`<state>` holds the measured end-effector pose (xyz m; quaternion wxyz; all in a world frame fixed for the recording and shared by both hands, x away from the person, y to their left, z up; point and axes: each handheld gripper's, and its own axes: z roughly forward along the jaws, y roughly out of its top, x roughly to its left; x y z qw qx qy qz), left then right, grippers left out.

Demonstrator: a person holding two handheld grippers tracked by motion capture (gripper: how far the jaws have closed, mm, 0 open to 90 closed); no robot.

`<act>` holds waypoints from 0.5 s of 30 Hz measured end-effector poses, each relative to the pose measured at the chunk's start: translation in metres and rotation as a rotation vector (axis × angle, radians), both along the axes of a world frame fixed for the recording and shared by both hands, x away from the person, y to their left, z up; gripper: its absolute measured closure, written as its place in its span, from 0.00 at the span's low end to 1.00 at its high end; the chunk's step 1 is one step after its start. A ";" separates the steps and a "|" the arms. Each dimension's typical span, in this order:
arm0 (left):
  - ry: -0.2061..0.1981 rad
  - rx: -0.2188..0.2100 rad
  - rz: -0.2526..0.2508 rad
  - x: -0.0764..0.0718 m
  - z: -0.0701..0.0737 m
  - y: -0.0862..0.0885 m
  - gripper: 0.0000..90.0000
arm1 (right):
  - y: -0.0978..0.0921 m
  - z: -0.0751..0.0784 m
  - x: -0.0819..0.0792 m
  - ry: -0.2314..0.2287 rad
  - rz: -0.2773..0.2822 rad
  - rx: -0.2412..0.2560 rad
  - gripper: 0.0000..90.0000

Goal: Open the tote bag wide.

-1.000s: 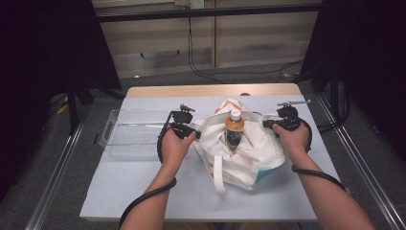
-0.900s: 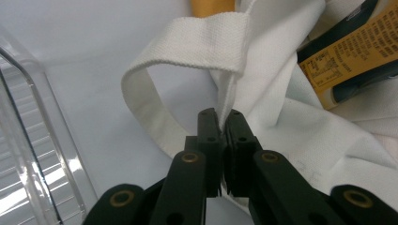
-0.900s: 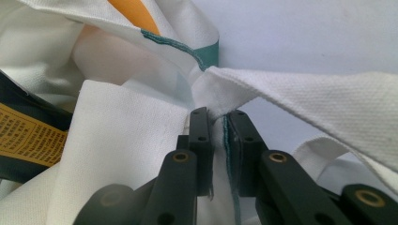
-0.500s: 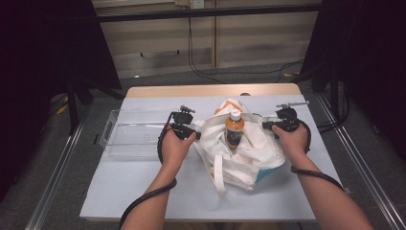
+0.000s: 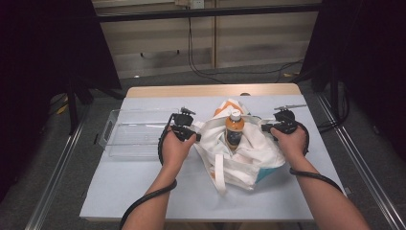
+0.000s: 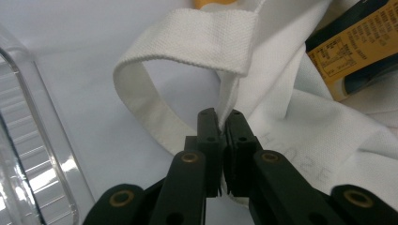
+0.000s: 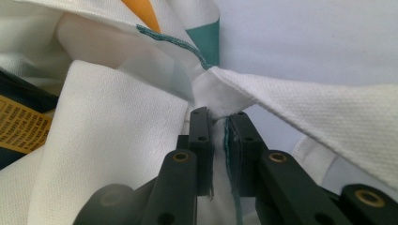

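In the high view we are seeing a white bag (image 5: pixel 239 153) lying in the middle of the table (image 5: pixel 143 191), slightly right of centre. A bottle (image 5: pixel 233 129) with an orange top part and a dark label is standing upright inside it. The left gripper (image 5: pixel 195 136) is touching the bag's left edge, and the right gripper (image 5: pixel 263 128) is touching its right edge, so the mouth is lying spread between them. A white strap (image 5: pixel 219 171) is trailing from the bag toward the near edge of the table. A clear tray (image 5: pixel 129 139) is sitting just left of the left gripper, with its long side running left to right.

In the left gripper view we are looking along the left gripper (image 6: pixel 220 123), whose fingers are pressed almost together and are pinching a fold of the bag (image 6: pixel 300 136). A looped strap (image 6: pixel 187 42) is arching just beyond the fingertips. The bottle's yellow and dark label (image 6: pixel 361 51) is showing at the upper right, and the tray's ribbed wall (image 6: pixel 33 154) is running down the left side.

In the right gripper view the right gripper (image 7: pixel 218 123) is clamping the bag's (image 7: pixel 112 140) teal-stitched edge, with its fingers nearly closed on the cloth. Orange and teal patches are showing on the fabric above, and a bit of the bottle's label (image 7: pixel 21 124) is peeking in at the left.
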<state>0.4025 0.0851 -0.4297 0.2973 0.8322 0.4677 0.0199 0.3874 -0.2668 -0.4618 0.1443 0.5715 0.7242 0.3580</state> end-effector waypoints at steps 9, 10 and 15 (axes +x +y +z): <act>0.022 0.013 -0.004 0.001 -0.007 0.001 0.96 | 0.000 -0.003 -0.002 0.006 0.001 0.000 0.91; 0.022 0.010 -0.001 0.001 -0.008 0.001 0.96 | 0.000 -0.003 -0.002 0.005 0.003 0.000 0.91; 0.032 0.012 0.003 -0.001 -0.012 0.001 0.96 | 0.000 -0.001 -0.002 0.005 0.004 -0.003 0.91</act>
